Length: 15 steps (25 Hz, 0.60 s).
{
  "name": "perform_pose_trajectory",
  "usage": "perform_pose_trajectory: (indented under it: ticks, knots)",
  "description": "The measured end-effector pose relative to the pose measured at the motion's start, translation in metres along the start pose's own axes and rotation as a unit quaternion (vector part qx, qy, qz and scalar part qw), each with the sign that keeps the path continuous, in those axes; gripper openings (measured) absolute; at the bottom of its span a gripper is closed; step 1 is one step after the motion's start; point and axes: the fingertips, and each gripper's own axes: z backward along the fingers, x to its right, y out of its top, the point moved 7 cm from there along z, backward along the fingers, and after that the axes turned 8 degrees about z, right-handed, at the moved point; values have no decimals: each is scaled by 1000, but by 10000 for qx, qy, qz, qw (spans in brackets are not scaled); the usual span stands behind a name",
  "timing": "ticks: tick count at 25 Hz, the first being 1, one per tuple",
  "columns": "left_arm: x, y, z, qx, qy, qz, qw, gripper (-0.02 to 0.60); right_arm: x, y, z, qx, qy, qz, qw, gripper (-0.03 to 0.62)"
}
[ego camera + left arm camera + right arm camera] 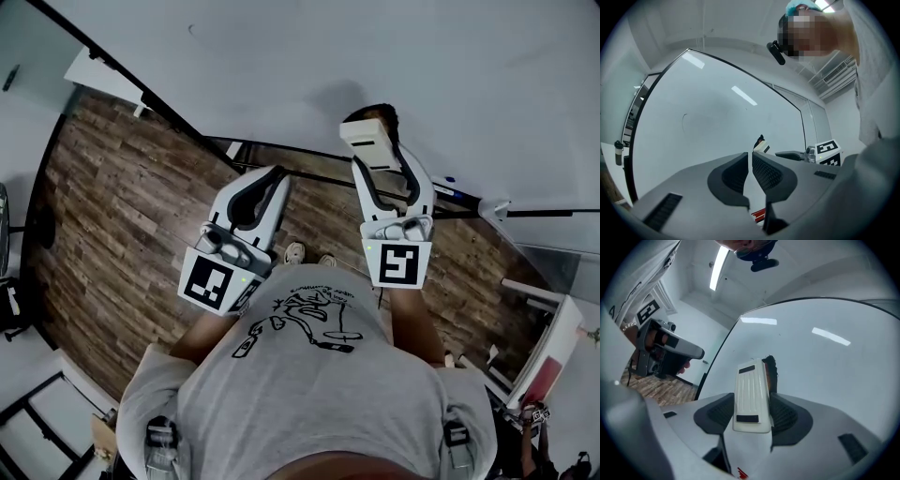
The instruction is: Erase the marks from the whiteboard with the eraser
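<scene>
The left gripper (750, 164) is held low at the person's waist, jaws drawn almost together on nothing. It is judged idle and kept out of the wiping path. The right gripper (384, 173) reaches further forward, jaws clamped on the flanks of the eraser (751, 397). The eraser's white back is toward the camera and its dark felt toward the whiteboard (394, 56), evidently so the felt meets the surface. Contact cannot be confirmed. Only the left gripper view shows a faint curved mark (684, 123) on the board. The right gripper view shows clean surface around the eraser.
</scene>
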Motion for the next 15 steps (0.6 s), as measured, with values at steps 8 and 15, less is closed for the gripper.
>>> perform_pose_trajectory:
  ticks: [8,15]
  knots:
    - [16,1,-24,45,-228,-49,9997,41,35,5,39,247,-460,-643,9966,246]
    - [31,2,-38,120,-343,-69,9993,41,56,-3,69,347,-405,-898,9945,246]
